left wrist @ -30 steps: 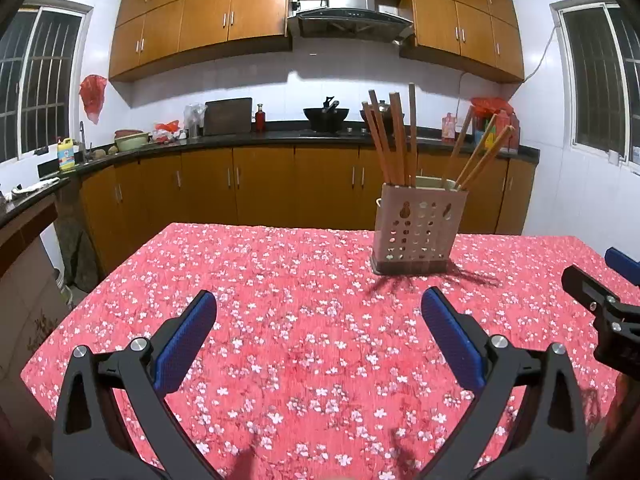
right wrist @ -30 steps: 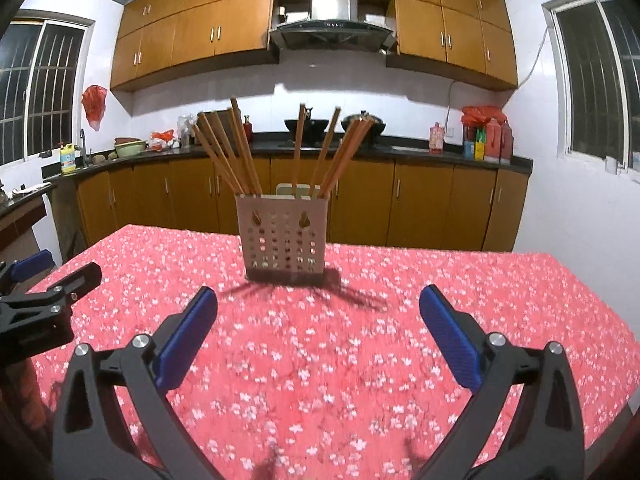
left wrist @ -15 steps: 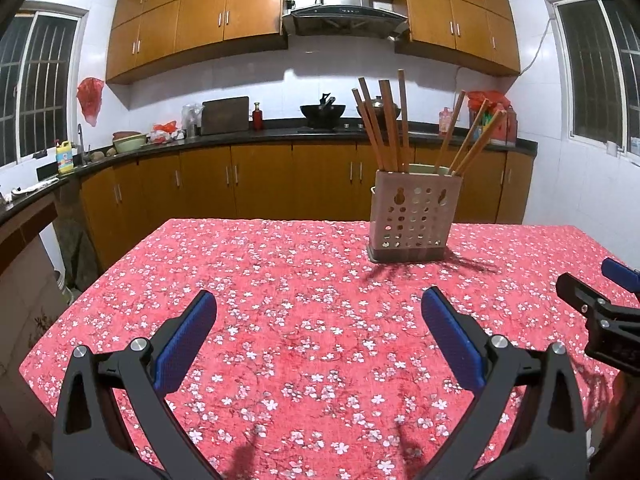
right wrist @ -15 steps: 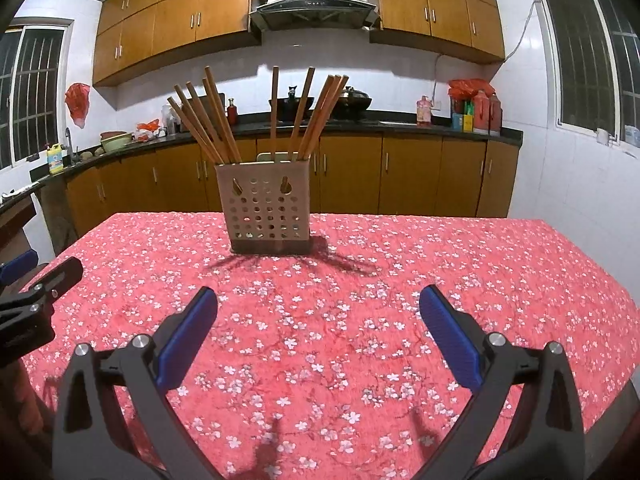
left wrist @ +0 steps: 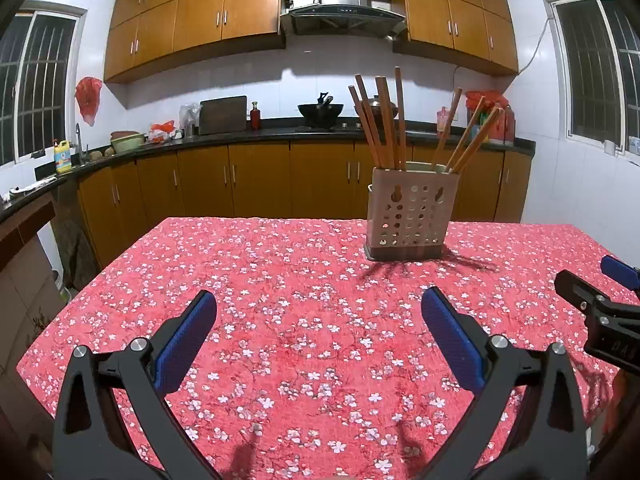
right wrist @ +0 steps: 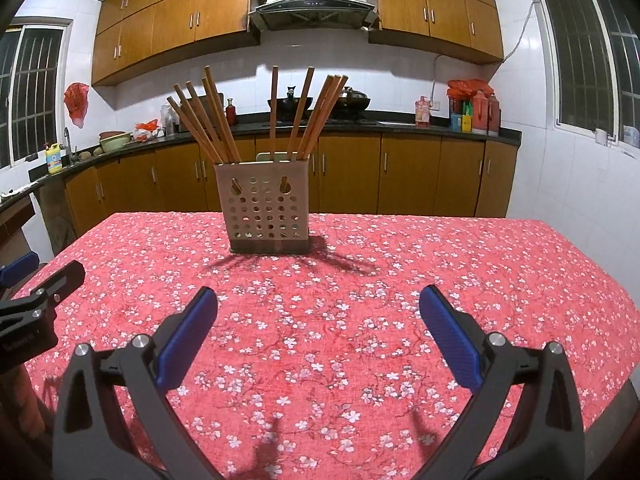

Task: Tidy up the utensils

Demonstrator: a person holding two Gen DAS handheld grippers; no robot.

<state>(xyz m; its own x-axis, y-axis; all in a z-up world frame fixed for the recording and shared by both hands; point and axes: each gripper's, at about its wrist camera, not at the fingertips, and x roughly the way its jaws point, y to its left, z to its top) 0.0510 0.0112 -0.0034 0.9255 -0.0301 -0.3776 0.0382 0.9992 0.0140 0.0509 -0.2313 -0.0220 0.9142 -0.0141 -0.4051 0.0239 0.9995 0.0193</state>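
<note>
Both grippers are hanging over the near edge of the surface [left wrist: 320,264], which is covered in a red cloth with little white flowers. The left gripper [left wrist: 319,312] has its jaws spread wide apart with nothing between them, just cloth showing through the gap. Same deal with the right gripper [right wrist: 319,308]: jaws wide apart, holding nothing. Blue pads [right wrist: 188,336] on the insides of both.

The task's thing is the holder [right wrist: 267,206], a pale perforated box with a dark base, standing upright on the far half of the surface. From the right wrist view it sits a bit left of center, straight out ahead of that gripper and well apart from it. From the left wrist view the same holder is off to the right of center. It's full of chopsticks [right wrist: 212,120], brown wooden ones, fanned out in two bunches: one bunch leaning left, the other more upright or leaning right. They throw a spidery shadow on the cloth just in front and to the right of the base.

Each gripper pokes into the other's view: the right one at the right edge of the left wrist view, the left one at the left edge of the right wrist view.

Behind it all is a kitchen: wooden cabinets [left wrist: 256,176], dark counter, a wok [left wrist: 320,110] under a steel hood [left wrist: 344,8], barred windows either side.
</note>
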